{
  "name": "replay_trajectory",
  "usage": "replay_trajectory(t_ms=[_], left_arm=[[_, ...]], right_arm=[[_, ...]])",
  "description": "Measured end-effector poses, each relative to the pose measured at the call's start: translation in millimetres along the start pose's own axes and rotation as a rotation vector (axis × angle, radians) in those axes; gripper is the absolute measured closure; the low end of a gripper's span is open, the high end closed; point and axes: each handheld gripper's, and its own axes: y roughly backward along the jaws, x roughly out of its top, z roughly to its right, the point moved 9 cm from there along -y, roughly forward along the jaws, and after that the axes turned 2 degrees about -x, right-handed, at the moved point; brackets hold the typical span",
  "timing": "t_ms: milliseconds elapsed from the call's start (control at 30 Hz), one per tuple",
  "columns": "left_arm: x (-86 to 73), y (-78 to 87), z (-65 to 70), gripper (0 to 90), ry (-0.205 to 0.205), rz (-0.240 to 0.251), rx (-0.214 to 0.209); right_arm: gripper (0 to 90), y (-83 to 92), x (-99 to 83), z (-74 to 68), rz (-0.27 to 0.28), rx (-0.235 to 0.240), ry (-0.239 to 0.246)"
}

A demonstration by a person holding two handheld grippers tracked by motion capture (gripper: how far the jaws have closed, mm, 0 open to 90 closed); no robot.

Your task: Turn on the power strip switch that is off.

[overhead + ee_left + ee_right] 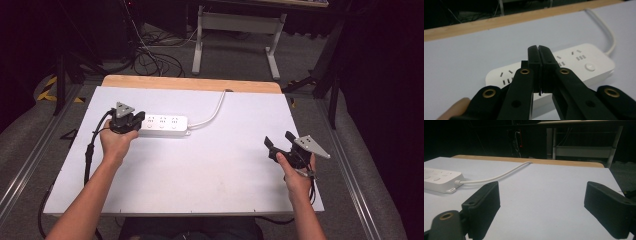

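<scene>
A white power strip [162,125] lies flat on the left half of the white tabletop, and its white cable [212,112] curves away to the far edge. My left gripper [139,120] is over the strip's left end, jaws pressed together with nothing between them. In the left gripper view the shut tips [539,48] stand just above the strip [584,65], between its sockets. My right gripper [278,138] is held near the table's right side, open and empty. In the right gripper view its jaws [541,200] are wide apart, with the strip's end [439,178] and cable [499,176] at far left.
The white tabletop [210,170] has a wooden strip [190,82] along its far edge. Behind it on the floor stand a white desk frame [235,30] and a tangle of dark cables [150,60]. Metal rails run along both sides of the table.
</scene>
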Motion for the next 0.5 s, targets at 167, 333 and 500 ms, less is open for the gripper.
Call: replay_trajectory(t_ms=[167, 333, 500], left_arm=[[11.0, 12.0, 6.2, 83.8, 0.006, 0.080, 0.017], [14.2, 20.9, 13.3, 74.8, -0.044, 0.094, 0.044], [13.2, 49.2, 26.8, 66.0, -0.041, 0.140, 0.032]], right_arm=[[13.9, -0.1, 1.5, -0.7, 0.006, 0.001, -0.002], [13.9, -1.0, 1.4, -1.4, 0.003, 0.002, 0.002], [13.7, -0.6, 2.0, -0.8, 0.005, 0.004, 0.004]])
